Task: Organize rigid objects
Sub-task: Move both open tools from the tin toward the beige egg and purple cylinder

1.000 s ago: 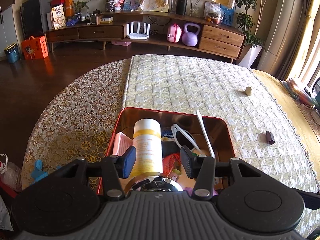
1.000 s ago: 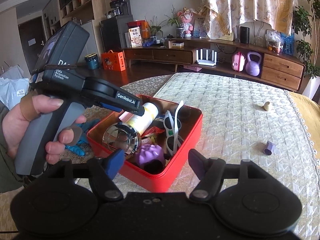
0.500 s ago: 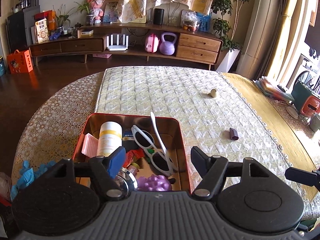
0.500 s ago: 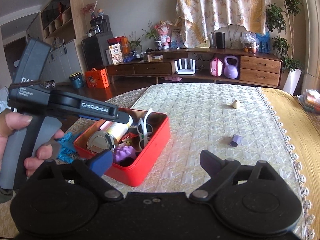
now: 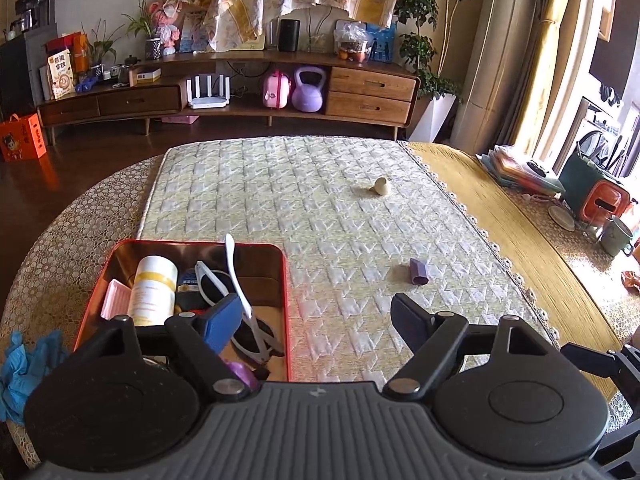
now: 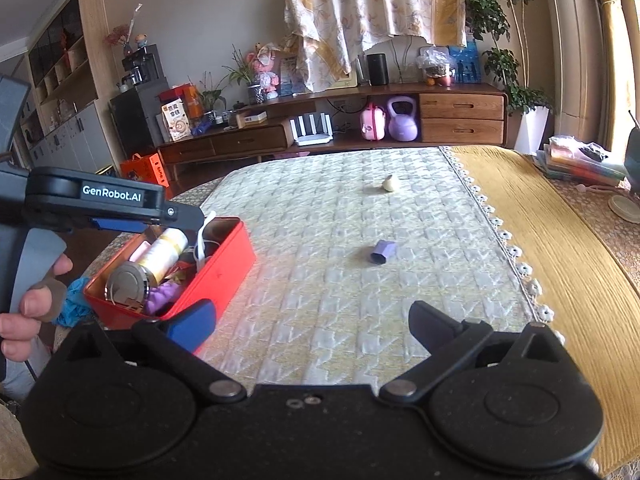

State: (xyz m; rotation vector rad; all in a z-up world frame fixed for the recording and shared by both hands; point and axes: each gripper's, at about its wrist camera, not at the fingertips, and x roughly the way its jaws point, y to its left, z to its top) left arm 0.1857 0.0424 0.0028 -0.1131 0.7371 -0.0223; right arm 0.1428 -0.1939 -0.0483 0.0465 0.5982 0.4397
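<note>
A red tin box (image 5: 286,280) (image 6: 218,276) stands at the table's left. It holds a white-and-yellow bottle (image 5: 154,292) (image 6: 164,254), white sunglasses (image 5: 236,276), a round metal tin (image 6: 127,283) and a purple knobbly piece (image 6: 162,298). On the quilted mat lie a small purple tube (image 5: 419,272) (image 6: 383,251) and, farther back, a beige piece (image 5: 382,187) (image 6: 390,183). My left gripper (image 5: 316,320) (image 6: 196,218) hovers at the box's right edge, jaws opening, nothing between them. My right gripper (image 6: 314,324) is short of the tube, its jaws opening and empty.
Blue gloves (image 5: 24,364) lie left of the box. A yellow cloth (image 5: 500,240) covers the table's right side, with a mug (image 5: 616,236), an orange and green bag (image 5: 596,196) and stacked papers (image 5: 516,172). A wooden sideboard (image 5: 368,92) lines the far wall.
Both grippers' jaws have spread wider. The left gripper has come off the bottle in the box and shifted right. The right gripper has swung right, away from the box towards the purple tube.
</note>
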